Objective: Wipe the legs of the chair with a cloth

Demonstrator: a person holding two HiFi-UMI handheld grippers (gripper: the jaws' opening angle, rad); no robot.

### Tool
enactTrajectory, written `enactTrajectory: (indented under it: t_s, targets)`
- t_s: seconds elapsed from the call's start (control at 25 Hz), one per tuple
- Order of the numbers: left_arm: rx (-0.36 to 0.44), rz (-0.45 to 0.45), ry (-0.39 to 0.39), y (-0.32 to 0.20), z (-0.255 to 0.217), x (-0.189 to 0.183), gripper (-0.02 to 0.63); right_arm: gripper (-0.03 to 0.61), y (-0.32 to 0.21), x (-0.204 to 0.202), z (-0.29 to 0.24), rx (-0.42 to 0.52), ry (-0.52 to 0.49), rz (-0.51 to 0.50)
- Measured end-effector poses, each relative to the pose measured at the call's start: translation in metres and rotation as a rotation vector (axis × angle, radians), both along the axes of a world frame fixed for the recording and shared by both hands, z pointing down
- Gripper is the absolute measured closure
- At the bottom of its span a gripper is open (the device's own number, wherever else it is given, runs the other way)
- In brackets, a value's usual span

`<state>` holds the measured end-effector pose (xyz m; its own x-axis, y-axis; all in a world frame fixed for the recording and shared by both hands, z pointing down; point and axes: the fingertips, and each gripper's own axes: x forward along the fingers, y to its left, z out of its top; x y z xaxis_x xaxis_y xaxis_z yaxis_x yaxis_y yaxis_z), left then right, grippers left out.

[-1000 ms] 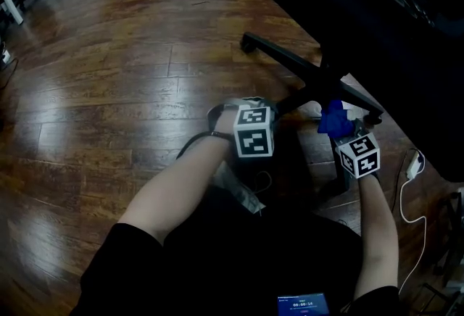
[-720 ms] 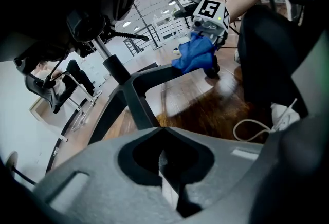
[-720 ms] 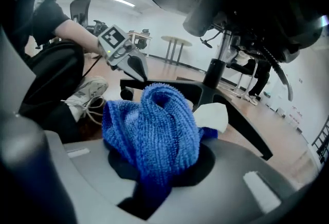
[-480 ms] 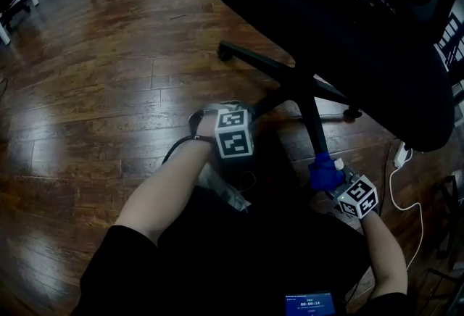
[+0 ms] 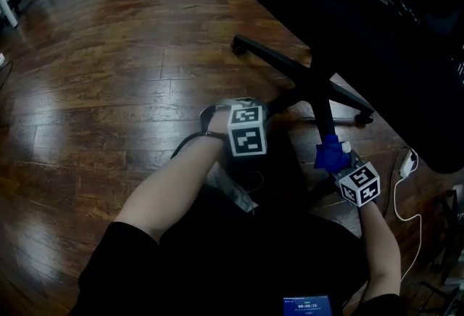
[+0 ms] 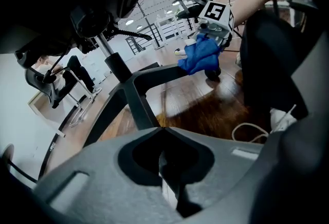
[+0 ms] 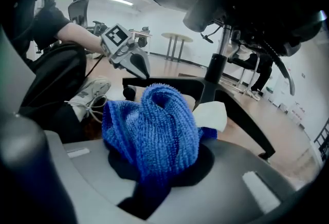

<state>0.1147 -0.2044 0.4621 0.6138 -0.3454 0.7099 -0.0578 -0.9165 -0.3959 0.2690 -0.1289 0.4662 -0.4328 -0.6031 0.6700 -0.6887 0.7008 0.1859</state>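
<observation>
1. The floor (image 5: 87, 90) left of the chair base is open, so you have room to swing there.
2. Your left claw (image 5: 250, 103) is clenched on nothing and sits just beside a chair leg (image 5: 279, 98).
3. The far leg (image 5: 272, 57) and right leg (image 5: 348, 101) lie apart from the cloth. They are probably still to wipe, but no view shows which legs are clean.
4. Your right claw (image 5: 339, 162) is grasping the cloth (image 5: 330, 154), which lies on the near leg (image 5: 322, 119) by its outer end. Judged mid-task.
5. The seat (image 5: 348, 10) overhangs and a cable (image 5: 401, 195) lies near on the right, so that side is tight.
</observation>
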Motion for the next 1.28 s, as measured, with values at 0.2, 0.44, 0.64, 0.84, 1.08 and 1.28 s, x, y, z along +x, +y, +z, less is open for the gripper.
enactTrajectory:
  t_s: [0.2, 0.44, 0.64, 0.84, 1.08, 1.28]
  targets:
    - [-0.012, 0.002, 0.015, 0.0, -0.001, -0.001, 0.614, 0.499, -0.084, -0.021, -0.025, 0.128, 0.04, 0.032]
    - [-0.01, -0.004, 0.021, 0.0, -0.001, -0.001, 0.614, 0.497, -0.112, -0.031, -0.032, 0.202, 0.075, 0.037]
    - [0.033, -0.008, -0.007, 0.0, 0.002, -0.002, 0.614, 0.497, -0.073, -0.028, -0.018, 0.129, 0.102, -0.024]
    - [0.045, -0.02, -0.024, 0.0, 0.004, -0.003, 0.614, 0.499, -0.004, -0.01, 0.0, 0.083, 0.052, -0.048]
    - [0.034, -0.04, -0.027, -0.001, 0.005, -0.002, 0.614, 0.499, 0.059, 0.009, 0.017, -0.028, -0.024, -0.038]
    - [0.002, -0.05, -0.017, 0.001, 0.003, -0.001, 0.614, 0.5, 0.054, 0.008, 0.02, -0.054, 0.075, -0.059]
